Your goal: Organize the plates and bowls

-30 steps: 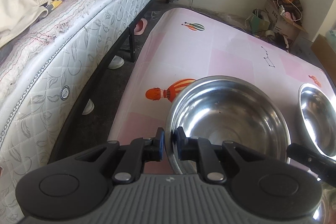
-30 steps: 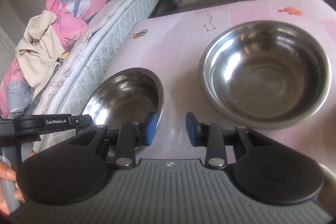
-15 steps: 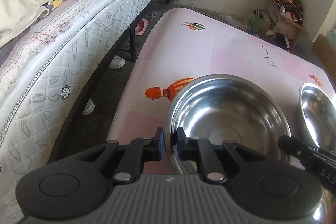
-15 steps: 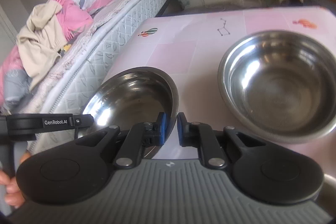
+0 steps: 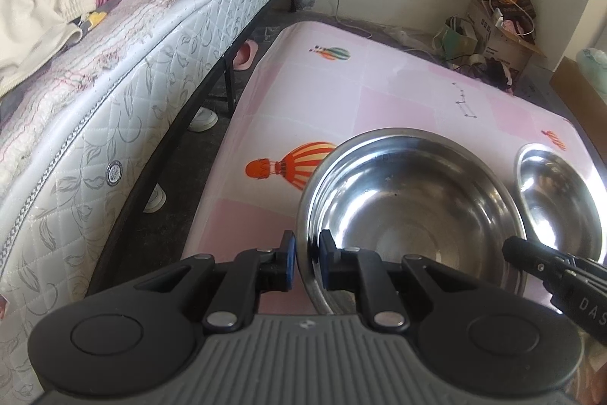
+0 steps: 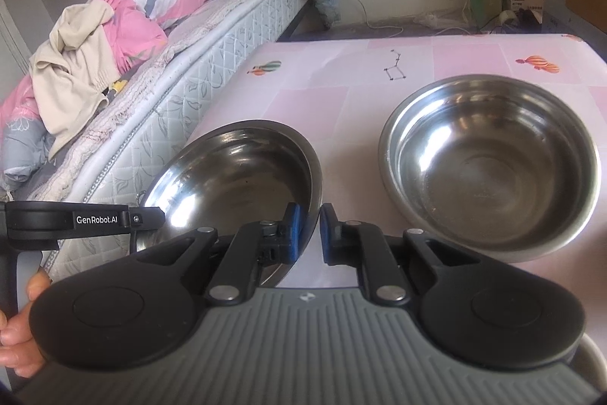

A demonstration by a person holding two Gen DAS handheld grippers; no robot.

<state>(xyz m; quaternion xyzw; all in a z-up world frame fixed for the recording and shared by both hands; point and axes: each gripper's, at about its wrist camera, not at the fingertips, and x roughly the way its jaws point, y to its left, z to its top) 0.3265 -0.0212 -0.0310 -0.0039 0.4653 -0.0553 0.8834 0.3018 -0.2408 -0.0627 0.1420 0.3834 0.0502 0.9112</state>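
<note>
- Two steel bowls sit on a pink table (image 6: 341,90) with a balloon print, and both grippers clamp the rim of the nearer bowl (image 5: 409,207).
- The left gripper (image 5: 305,260) pinches that bowl's near left rim, one pad inside and one outside.
- The right gripper (image 6: 308,228) has just been closing and now its pads squeeze the same bowl's right rim between them.
- The second bowl (image 6: 489,162) lies ahead and to the right of the right gripper, apart from the held bowl.
- A bed (image 6: 212,37) with piled clothes runs along the left side.
</note>
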